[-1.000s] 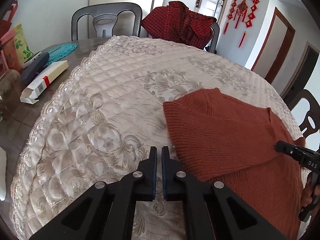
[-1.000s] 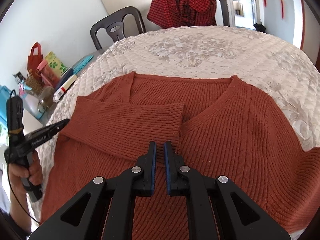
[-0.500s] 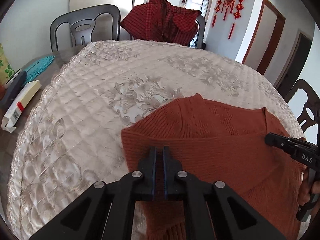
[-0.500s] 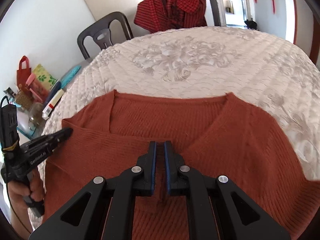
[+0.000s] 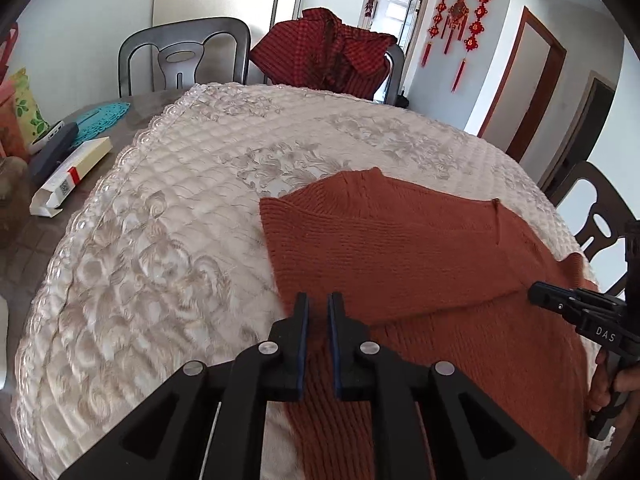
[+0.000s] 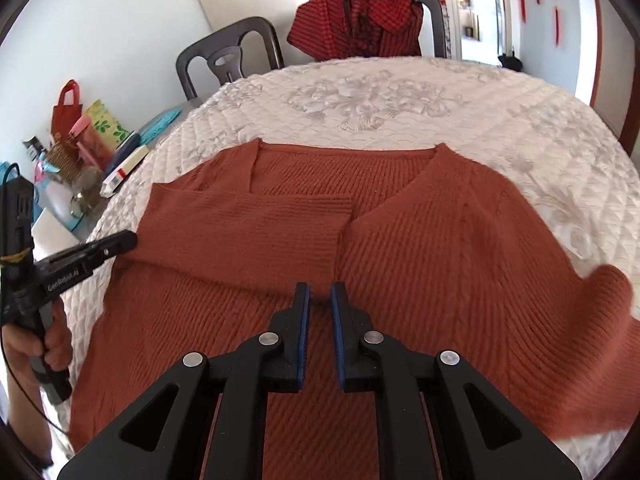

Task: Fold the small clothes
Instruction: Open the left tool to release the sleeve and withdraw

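A rust-orange knit V-neck sweater [image 6: 420, 248] lies flat on the quilted white table cover [image 6: 372, 96], its left sleeve [image 6: 248, 232] folded across the chest. It also shows in the left wrist view [image 5: 400, 248]. My left gripper [image 5: 318, 304] hovers at the sweater's left edge, jaws nearly closed with a narrow gap, holding nothing; it shows from the side in the right wrist view [image 6: 120, 242]. My right gripper [image 6: 320, 292] hovers over the sweater's middle below the sleeve cuff, also nearly closed and empty. Its tip shows in the left wrist view [image 5: 538, 292].
A red checked garment [image 5: 328, 60] hangs over a far chair. A dark chair [image 5: 184, 56] stands at the back left, another [image 5: 596, 208] at the right. A white box [image 5: 68, 176], a teal mat and bags [image 6: 76, 132] sit on the table's left side.
Both grippers have drawn back from the sweater and their jaws have opened by a narrow gap. The folded sleeve lies flat across the chest.
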